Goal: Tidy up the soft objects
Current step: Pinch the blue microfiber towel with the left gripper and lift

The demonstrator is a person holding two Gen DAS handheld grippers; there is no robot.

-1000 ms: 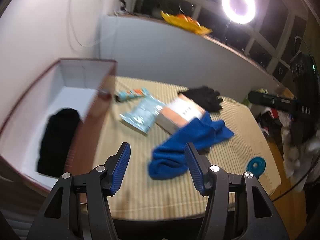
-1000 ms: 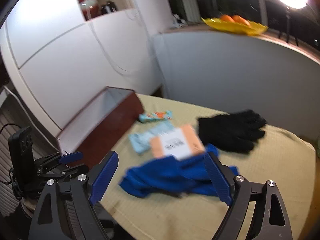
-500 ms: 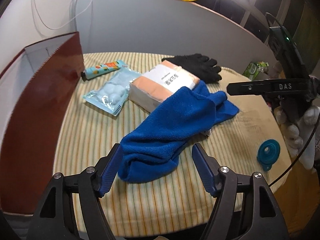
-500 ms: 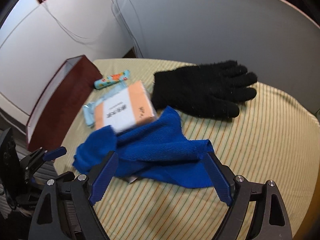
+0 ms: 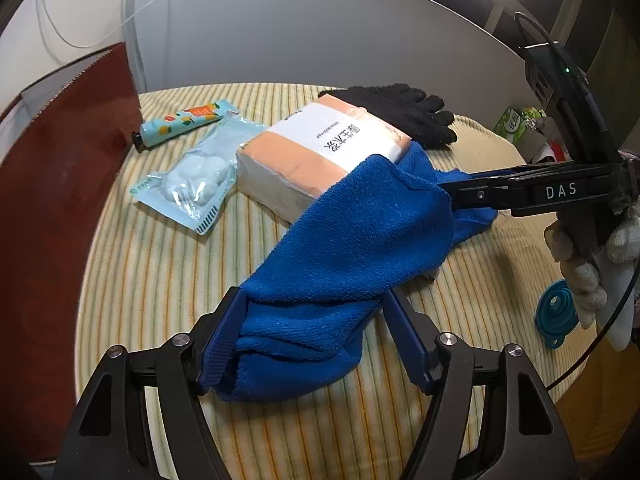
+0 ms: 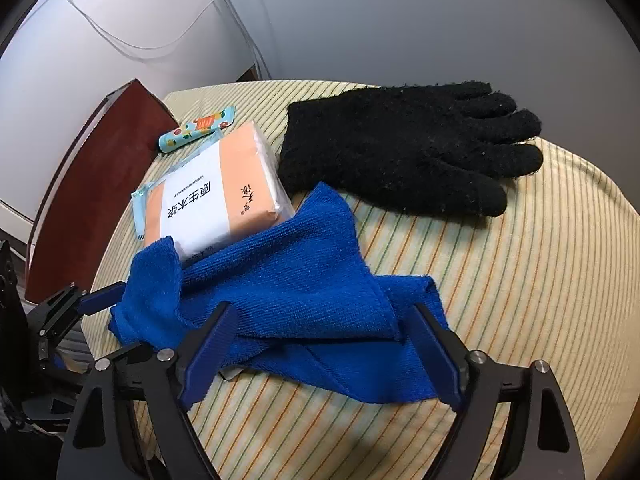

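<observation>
A blue towel [image 5: 360, 248] lies crumpled on the striped tablecloth [image 5: 160, 272], draped over the edge of an orange-and-white tissue pack [image 5: 320, 152]. My left gripper [image 5: 316, 332] is open with its jaws on either side of the towel's near end. My right gripper [image 6: 320, 352] is open and straddles the towel's other end [image 6: 288, 292]. A black glove [image 6: 408, 148] lies beyond the towel; it also shows in the left wrist view [image 5: 404, 112]. The right gripper also shows from the side in the left wrist view [image 5: 452, 196].
A brown box [image 5: 52, 184] stands at the table's left side. A patterned tube [image 5: 184, 122] and a clear pouch of cotton balls [image 5: 192, 184] lie next to it. A teal funnel [image 5: 556, 316] sits at the table's right edge. A grey partition rises behind.
Both grippers have moved down and in toward the blue towel, and their open jaws now bracket its two ends. The box interior has left the left wrist view.
</observation>
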